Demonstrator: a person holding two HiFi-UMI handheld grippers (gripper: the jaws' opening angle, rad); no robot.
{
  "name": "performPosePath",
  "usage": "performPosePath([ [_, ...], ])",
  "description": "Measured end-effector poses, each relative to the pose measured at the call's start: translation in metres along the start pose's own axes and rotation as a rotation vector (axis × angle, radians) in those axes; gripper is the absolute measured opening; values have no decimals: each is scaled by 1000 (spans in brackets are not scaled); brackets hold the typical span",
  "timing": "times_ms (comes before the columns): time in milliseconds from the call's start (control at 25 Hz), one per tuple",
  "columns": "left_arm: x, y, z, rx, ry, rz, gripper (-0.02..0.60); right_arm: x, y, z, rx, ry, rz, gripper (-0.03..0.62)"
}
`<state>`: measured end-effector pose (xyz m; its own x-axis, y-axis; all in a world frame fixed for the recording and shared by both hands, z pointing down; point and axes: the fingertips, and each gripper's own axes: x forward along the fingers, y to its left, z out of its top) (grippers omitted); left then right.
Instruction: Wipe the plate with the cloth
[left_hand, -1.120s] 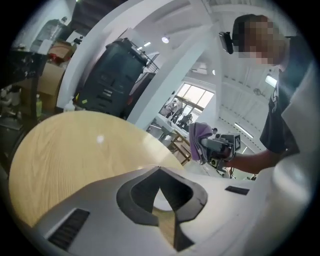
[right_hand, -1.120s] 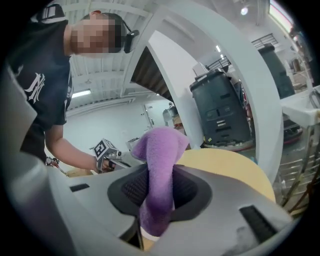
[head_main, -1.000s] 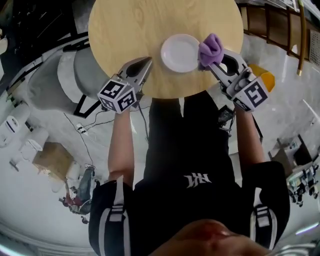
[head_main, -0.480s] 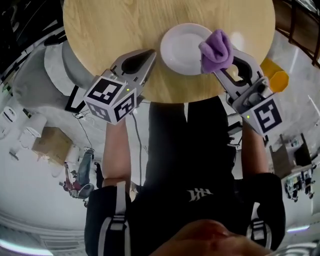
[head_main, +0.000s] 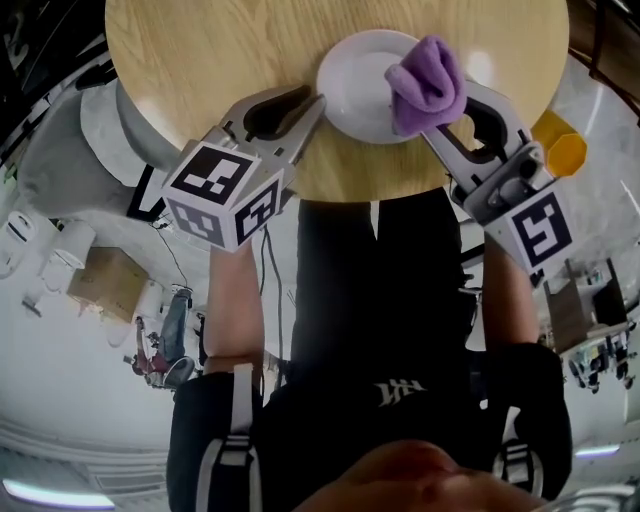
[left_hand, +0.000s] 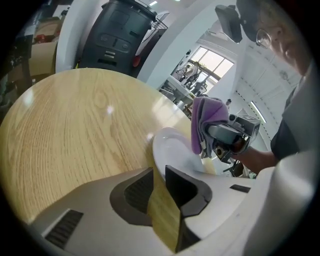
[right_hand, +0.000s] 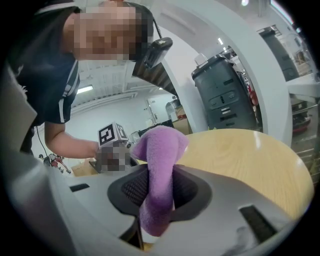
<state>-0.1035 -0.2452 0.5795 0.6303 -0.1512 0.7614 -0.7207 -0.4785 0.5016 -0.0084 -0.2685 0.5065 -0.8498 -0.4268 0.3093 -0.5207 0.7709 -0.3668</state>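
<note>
Cloth (head_main: 428, 82), clamped in the right gripper's (head_main: 425, 112) jaws over the plate (head_main: 352, 72) by the bench's (head_main: 200, 60) near edge, should press flat and circle while the left gripper's (head_main: 308, 102) narrow, empty jaws brace the rim.

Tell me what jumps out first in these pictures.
A bright purple cloth, pinched by the right gripper, hangs over the right rim of a white plate on the round wooden table. The left gripper sits empty and slightly open at the plate's left edge.
</note>
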Motion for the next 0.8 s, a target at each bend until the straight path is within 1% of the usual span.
performPosePath([
  [120, 0, 0, 3, 12, 15, -2, 89, 4, 0, 1, 4, 3, 0, 98],
  [480, 5, -7, 2, 7, 35, -23, 85, 11, 6, 0, -12, 4, -1, 98],
  [600, 6, -6, 1, 4, 32, -17, 82, 16, 7, -1, -19, 4, -2, 98],
  [800, 5, -5, 1, -24, 17, 4, 74, 34, 9, 2, -77, 46, -33, 98],
])
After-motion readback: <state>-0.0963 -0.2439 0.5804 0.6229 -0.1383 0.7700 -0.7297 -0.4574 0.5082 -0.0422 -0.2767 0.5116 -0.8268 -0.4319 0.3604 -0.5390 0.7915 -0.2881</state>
